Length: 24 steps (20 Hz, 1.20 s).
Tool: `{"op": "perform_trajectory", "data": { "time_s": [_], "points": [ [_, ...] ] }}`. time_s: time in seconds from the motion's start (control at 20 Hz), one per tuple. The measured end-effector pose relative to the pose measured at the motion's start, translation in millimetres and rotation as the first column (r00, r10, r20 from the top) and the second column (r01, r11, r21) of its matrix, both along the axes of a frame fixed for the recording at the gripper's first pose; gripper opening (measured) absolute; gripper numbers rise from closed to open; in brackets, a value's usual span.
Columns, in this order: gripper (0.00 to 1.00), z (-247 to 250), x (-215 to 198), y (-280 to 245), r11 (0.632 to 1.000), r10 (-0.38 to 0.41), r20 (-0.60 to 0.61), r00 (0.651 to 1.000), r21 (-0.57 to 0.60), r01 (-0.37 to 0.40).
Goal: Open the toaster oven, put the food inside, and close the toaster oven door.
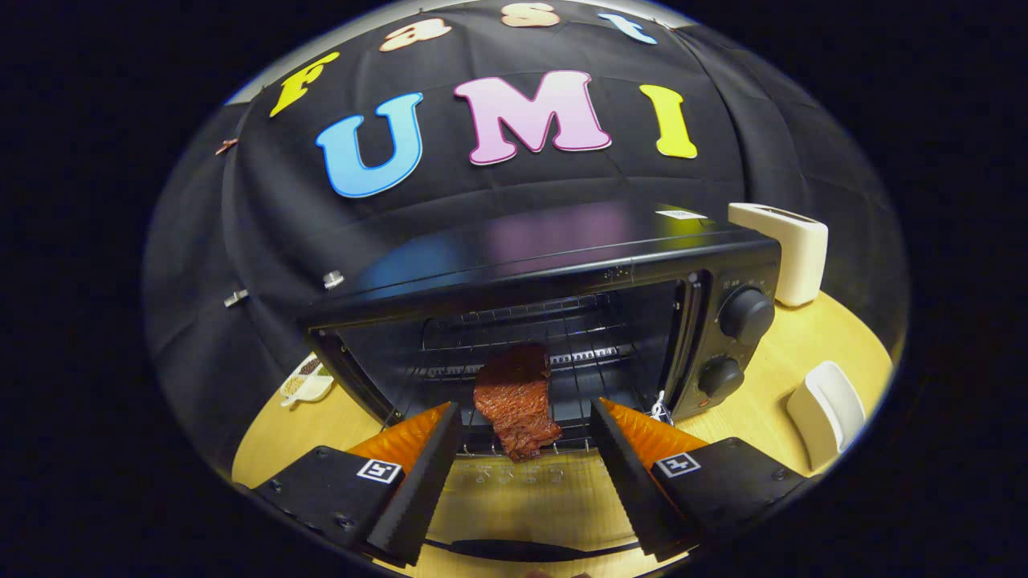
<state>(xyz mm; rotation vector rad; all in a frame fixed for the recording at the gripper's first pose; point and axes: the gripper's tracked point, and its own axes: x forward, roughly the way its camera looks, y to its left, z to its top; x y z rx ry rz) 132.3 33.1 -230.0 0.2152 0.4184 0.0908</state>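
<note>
A black toaster oven stands on the wooden table with its glass door folded down flat toward me. A reddish-brown slab of meat lies on the wire rack at the oven's mouth, its near end hanging over the rack's front edge. My gripper is open, and its two black-and-orange fingers stand either side of the meat's near end without touching it.
Two black knobs sit on the oven's right panel. A white toaster stands behind the oven on the right, and a white object lies on the table to the right. A small dish rests left of the oven.
</note>
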Motion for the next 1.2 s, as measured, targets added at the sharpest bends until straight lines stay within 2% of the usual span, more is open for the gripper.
{"op": "perform_trajectory", "data": {
  "time_s": [0.2,0.35,0.45,0.6,0.8,0.95,1.2],
  "points": [
    [0.98,6.2,-29.1,6.2,0.997,0.058,-0.014,0.998,-0.055,-0.059],
    [0.98,1.0,-54.6,13.4,0.985,0.109,-0.079,0.991,-0.122,-0.118],
    [0.98,-1.6,-68.4,5.0,0.975,0.097,-0.124,0.988,-0.186,-0.119],
    [0.98,2.5,-89.5,9.3,0.961,0.119,-0.144,0.982,-0.232,-0.151],
    [0.98,-10.9,-116.2,16.7,0.969,0.100,-0.230,0.968,-0.198,-0.147],
    [0.98,-36.4,-136.7,22.5,0.965,0.094,-0.326,0.941,-0.201,-0.166],
    [0.99,-69.5,-150.9,20.3,0.959,0.085,-0.404,0.911,-0.216,-0.185]
  ]
}}
